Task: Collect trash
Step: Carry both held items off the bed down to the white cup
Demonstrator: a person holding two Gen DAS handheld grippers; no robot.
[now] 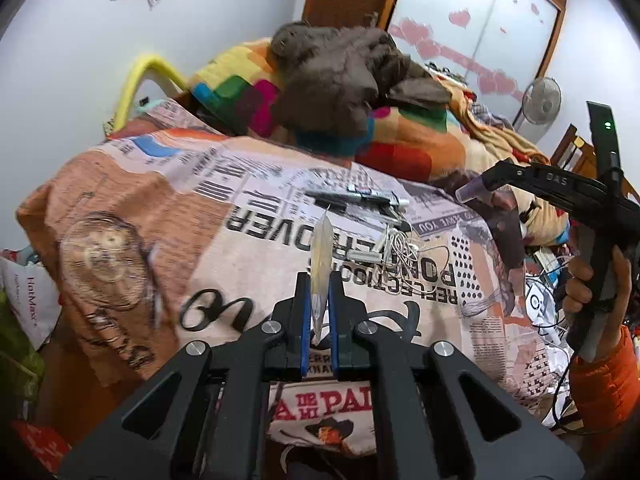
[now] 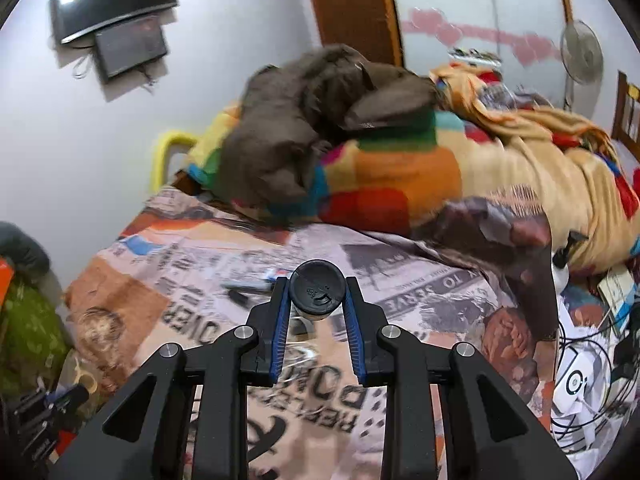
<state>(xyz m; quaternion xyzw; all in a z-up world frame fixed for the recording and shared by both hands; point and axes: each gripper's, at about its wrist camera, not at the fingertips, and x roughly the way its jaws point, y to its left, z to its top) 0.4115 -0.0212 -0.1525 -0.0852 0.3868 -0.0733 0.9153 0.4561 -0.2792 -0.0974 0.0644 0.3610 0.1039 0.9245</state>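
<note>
Two pieces of trash in hand. My left gripper [image 1: 319, 280] has its jaws pinched tight on a thin clear wrapper [image 1: 322, 258] standing up between the pads. My right gripper [image 2: 316, 280] has narrow jaws clamped on a small jar with a black lid [image 2: 316, 290]. Both sit above the bed's printed sheet [image 1: 248, 208]. Left on the sheet mid-bed: pens [image 1: 356, 200] and tangled white earphones [image 1: 396, 242], maybe not trash. No bin in view, so drop-off is pending.
</note>
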